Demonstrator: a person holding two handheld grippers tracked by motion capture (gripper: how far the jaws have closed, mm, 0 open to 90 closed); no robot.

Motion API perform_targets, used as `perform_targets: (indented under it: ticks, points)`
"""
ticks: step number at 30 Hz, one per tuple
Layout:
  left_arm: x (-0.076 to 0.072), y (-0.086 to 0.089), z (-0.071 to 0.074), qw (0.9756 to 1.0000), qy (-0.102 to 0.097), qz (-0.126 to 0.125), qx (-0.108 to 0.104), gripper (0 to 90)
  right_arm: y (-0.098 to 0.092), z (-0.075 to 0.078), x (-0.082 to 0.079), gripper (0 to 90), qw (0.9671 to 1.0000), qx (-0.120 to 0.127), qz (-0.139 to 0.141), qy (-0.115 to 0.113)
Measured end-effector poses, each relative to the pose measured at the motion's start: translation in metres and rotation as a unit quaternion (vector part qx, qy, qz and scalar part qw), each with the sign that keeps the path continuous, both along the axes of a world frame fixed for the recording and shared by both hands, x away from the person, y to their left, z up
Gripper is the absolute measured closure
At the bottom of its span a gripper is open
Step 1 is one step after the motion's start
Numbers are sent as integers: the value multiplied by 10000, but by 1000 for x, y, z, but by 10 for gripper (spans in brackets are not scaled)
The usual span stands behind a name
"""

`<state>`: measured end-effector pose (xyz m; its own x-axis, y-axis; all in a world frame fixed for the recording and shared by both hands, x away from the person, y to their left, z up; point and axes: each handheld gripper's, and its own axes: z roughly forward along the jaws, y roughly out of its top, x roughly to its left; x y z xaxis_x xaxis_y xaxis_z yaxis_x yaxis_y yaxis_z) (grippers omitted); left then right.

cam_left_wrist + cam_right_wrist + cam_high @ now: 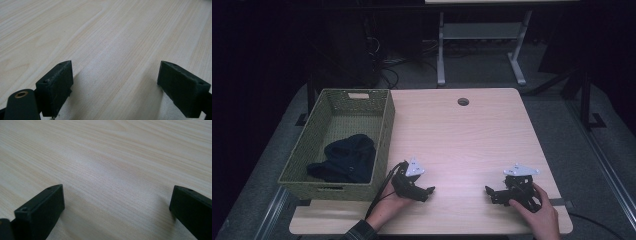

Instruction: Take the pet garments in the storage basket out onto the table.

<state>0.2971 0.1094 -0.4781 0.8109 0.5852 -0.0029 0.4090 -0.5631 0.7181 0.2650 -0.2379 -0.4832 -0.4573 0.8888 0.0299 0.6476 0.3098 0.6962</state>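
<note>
Pale wood table (462,135), left claw (430,190) and right claw (488,190) resting low, jaws spread

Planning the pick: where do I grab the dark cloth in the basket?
Grip the dark cloth at its raised bunched hump, coming straight down with the left gripper, the nearer one. The green basket walls block side approaches, and the flat edges hug the floor.

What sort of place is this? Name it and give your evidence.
Probably a lab or workshop set up for recording: a plain wooden table, tangled cables on the floor behind it, another desk frame, dark surroundings.
</note>
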Motion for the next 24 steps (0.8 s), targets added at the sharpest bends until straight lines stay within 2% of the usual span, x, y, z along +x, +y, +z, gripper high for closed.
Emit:
perform_targets:
  ticks: [7, 12, 16, 18, 24]
  points:
    - [0, 0, 0, 10000, 4, -6, 4, 127, 0, 0, 0, 0, 10000, 0, 0, 0]
    - [1, -2, 3, 9999, 94, 24, 97, 131, 0, 0, 0, 0, 10000, -1, -1, 0]
    - [3, 0, 5, 9998, 182, 43, 49, 136, 0, 0, 0, 0, 10000, -2, -1, 0]
    - [3, 0, 7, 9998, 168, 33, 85, 136, 0, 0, 0, 0, 10000, -2, 0, 0]
    - [4, 0, 12, 9999, 129, 56, 13, 136, 0, 0, 0, 0, 10000, -1, -1, 0]
